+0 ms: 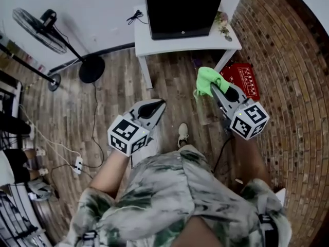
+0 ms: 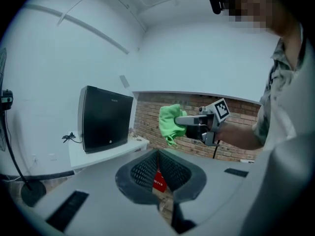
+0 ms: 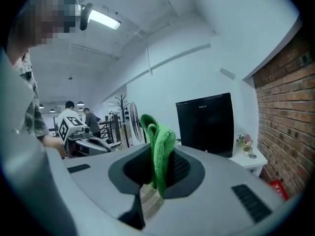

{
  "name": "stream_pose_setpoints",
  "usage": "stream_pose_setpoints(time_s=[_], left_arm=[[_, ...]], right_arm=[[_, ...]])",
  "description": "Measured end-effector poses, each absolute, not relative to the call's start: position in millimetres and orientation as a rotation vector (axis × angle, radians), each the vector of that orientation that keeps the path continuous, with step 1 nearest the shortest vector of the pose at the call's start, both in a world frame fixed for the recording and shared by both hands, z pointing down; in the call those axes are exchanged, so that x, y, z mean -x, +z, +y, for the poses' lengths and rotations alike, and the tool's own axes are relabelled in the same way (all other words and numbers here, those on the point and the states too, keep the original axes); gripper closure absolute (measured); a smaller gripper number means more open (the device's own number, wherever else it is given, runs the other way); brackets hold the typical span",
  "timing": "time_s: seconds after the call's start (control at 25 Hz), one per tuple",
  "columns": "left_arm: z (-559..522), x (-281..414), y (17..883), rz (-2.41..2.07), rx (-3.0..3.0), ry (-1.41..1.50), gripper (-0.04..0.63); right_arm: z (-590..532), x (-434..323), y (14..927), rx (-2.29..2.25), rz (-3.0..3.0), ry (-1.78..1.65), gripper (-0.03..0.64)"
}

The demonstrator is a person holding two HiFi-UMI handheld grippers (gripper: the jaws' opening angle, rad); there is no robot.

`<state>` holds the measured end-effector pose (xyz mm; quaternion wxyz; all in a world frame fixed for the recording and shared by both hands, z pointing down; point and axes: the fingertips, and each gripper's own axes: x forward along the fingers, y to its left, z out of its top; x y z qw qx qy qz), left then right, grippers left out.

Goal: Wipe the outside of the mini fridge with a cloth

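The black mini fridge (image 1: 183, 8) stands on a white table (image 1: 154, 44) against the wall; it also shows in the left gripper view (image 2: 103, 118) and the right gripper view (image 3: 206, 123). My right gripper (image 1: 213, 88) is shut on a green cloth (image 1: 208, 80), held in the air well short of the table. The cloth (image 3: 160, 149) hangs folded between its jaws, and the left gripper view shows the same cloth (image 2: 171, 122). My left gripper (image 1: 157, 107) hangs lower left, jaws shut with nothing between them (image 2: 157, 173).
A standing fan (image 1: 38, 30) and its round base (image 1: 91, 68) are at the left, with cables on the wood floor. A red box (image 1: 245, 78) lies by the brick wall at right. A small flower pot (image 1: 223, 24) sits on the table's right end. Two people stand far off (image 3: 69, 113).
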<state>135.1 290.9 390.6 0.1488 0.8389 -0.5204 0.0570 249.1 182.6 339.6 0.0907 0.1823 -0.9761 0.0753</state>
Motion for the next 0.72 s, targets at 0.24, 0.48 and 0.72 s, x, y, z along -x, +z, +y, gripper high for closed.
stream_pose_setpoints(time_s=[0.24,0.48,0.72], left_arm=[[174,-147,376,-1.495,-2.384,0.158,0.572],[86,-148,370,-1.5,-2.35,0.148,0.572],[29,-142,363,-1.496,-2.363,0.146,0.572]], right_arm=[[60,-241,324,-0.416,-2.909,0.219,0.552],[-38,-222,304,-0.316,-2.911,0.163,0.552],[-107,-182,260,-0.208,-2.924,0.103,0.552]])
